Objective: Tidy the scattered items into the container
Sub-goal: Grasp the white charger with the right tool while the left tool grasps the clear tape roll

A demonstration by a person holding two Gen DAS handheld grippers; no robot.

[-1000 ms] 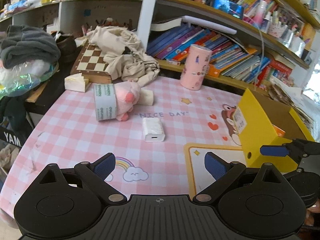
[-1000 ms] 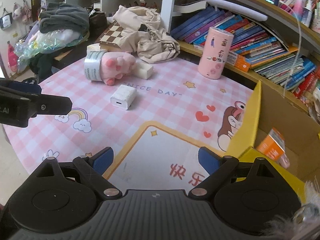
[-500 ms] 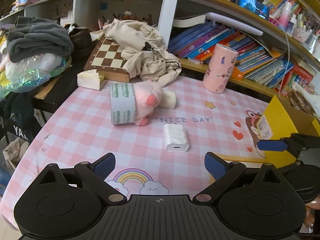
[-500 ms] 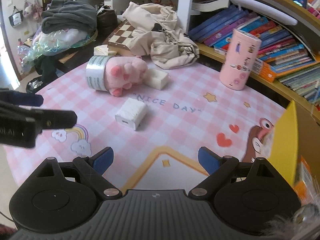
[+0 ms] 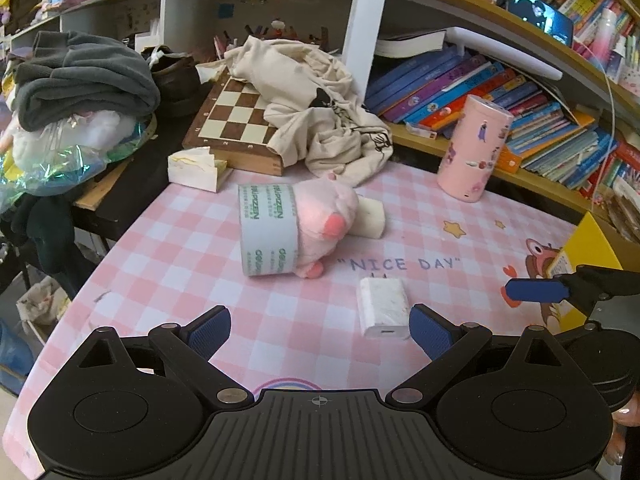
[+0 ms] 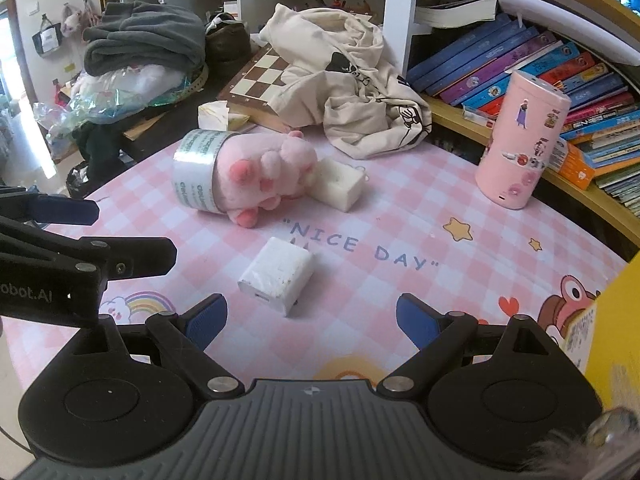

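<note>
Both grippers, left (image 5: 320, 326) and right (image 6: 311, 320), hold jaws spread, empty. White charger (image 6: 277, 275) lies flat on worktop (image 6: 400, 216), just beyond right jaws; yellow container (image 6: 618, 320) at right edge. Risk: smooth, low block may skid or tip if pinched off-centre.

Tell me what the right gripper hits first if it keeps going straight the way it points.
Most likely the white charger: it lies just ahead of the open right gripper, slightly left of centre. Depth is unclear, so the pink mat might come first.
</note>
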